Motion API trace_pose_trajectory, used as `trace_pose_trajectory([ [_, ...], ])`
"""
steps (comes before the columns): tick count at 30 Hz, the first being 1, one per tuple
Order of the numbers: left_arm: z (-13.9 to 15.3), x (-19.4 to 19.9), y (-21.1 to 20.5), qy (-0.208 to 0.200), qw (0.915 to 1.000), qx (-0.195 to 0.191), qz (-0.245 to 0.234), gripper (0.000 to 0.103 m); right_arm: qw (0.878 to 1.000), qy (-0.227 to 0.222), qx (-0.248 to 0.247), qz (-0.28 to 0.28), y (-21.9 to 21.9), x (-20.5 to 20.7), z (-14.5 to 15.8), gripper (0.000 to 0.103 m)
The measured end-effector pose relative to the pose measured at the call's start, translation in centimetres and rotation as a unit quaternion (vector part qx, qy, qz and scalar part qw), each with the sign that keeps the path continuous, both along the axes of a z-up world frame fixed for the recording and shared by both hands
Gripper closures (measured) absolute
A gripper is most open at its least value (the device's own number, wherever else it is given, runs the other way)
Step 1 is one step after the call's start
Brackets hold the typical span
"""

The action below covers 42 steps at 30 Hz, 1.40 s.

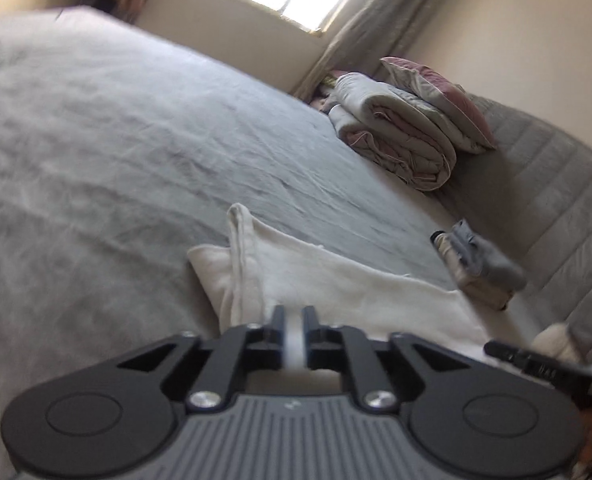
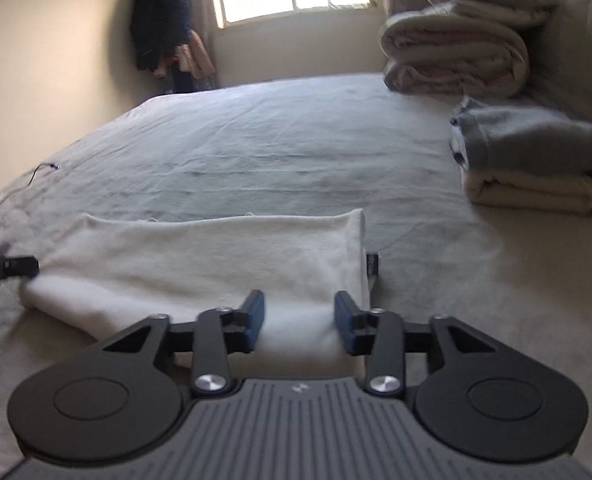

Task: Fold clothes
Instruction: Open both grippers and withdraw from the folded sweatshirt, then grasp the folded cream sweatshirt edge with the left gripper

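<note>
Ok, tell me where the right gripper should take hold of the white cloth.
Probably the near folded edge of the white cloth, right where the open right gripper already straddles it. The cloth lies flat on the bed, so coming in low from the near side suits it. The left gripper is shut on the cloth's other end.

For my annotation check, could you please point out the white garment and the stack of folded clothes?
white garment (image 2: 200,256), right wrist view, middle of its flat top.
stack of folded clothes (image 2: 532,148), right wrist view, grey top piece.
</note>
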<state>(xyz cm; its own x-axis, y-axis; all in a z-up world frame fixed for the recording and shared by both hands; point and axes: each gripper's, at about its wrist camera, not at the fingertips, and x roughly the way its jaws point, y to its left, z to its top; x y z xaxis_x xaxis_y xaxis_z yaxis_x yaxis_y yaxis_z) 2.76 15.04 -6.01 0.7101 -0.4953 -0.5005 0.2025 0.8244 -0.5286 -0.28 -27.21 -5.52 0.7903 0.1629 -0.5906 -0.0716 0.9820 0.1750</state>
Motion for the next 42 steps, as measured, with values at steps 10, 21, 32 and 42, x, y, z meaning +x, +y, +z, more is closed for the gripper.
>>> trace_pose_trajectory([
  [10, -3.3, -1.2, 2.3, 0.178, 0.9626, -0.203, 0.02, 0.052, 0.957, 0.132, 0.246, -0.081, -4.9, -1.6, -1.2, 0.048],
  [21, -7.4, -1.4, 1.2, 0.19, 0.9159, -0.316, 0.158, 0.058, 0.901, 0.115, 0.395, -0.136, -5.0, -0.8, -4.7, 0.048],
  [32, -6.1, -3.2, -0.3, 0.156, 0.9196, -0.276, 0.232, 0.075, 0.93, 0.064, 0.316, -0.175, -4.2, -1.8, -2.7, 0.074],
  [42, -4.5, -2.4, 0.4, 0.143, 0.9297, -0.243, 0.237, 0.045, 0.973, 0.014, 0.169, -0.158, -2.9, -1.4, -0.4, 0.064],
])
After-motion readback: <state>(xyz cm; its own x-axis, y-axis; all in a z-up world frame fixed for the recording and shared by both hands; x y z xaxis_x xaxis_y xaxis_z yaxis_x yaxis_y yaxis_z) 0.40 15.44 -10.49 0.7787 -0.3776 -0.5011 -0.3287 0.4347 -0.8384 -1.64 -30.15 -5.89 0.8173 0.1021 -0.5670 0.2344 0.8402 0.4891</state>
